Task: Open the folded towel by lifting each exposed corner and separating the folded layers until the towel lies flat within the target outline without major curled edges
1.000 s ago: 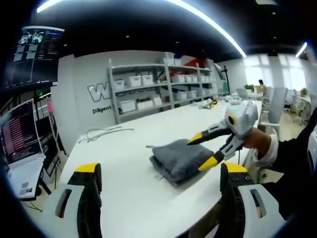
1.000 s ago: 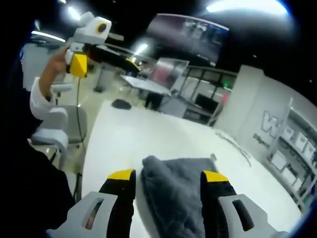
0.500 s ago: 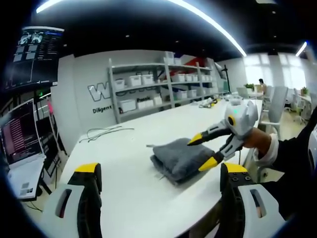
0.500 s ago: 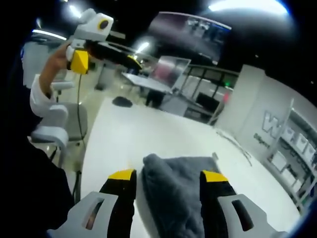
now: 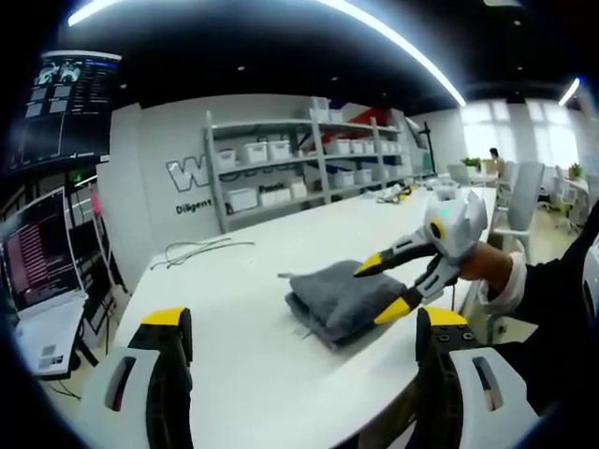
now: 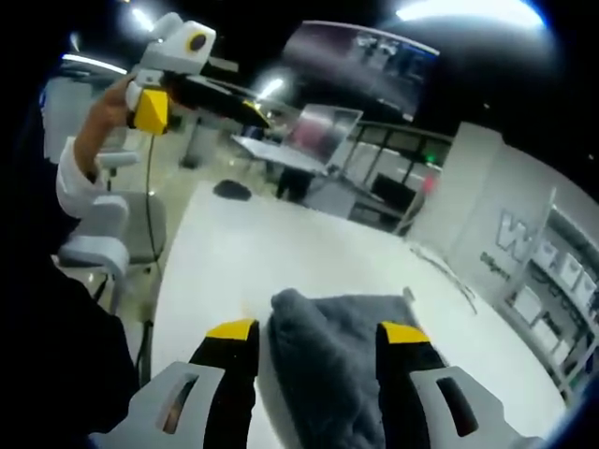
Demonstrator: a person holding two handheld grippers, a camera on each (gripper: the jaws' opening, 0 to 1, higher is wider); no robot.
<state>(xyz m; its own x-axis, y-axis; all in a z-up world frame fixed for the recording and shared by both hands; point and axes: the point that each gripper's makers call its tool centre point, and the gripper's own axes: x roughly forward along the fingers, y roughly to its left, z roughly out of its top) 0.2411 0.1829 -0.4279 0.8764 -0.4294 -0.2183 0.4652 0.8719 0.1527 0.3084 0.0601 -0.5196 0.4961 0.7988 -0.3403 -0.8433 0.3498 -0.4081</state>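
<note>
Towel: a grey towel [image 5: 342,299] lies folded into a thick, compact block on the white worktop [image 5: 234,281], near the edge where the person stands.
Folds: several stacked layers show along its near side in the left gripper view; no layer is peeled back and no corner is lifted.
Target outline: no marking can be made out on the worktop, so I cannot tell where the towel should end up.
Right tongs: the right tongs [image 5: 382,287] hover at the towel's near end with jaws spread apart, one yellow tip above the cloth and one beside its edge; in the right gripper view they [image 6: 309,329] straddle the towel's rounded corner [image 6: 323,351]. Whether the tips touch the cloth cannot be told; they grip nothing.
Left tongs: the left tongs [image 5: 299,323] are wide open and empty, held back from the towel; in the right gripper view they [image 6: 245,110] are raised high and well apart from it, in the person's hand [image 6: 105,114].
Progress: by my reading the task is at its very start. The approach to the first corner looks made, but nothing is unfolded.
Left to do: close on a corner, lift it, part each layer, then spread and smooth the edges flat.
Surroundings: a loose cable [image 5: 197,251] lies further along the worktop, well away; shelves with white boxes [image 5: 309,164] stand behind.
</note>
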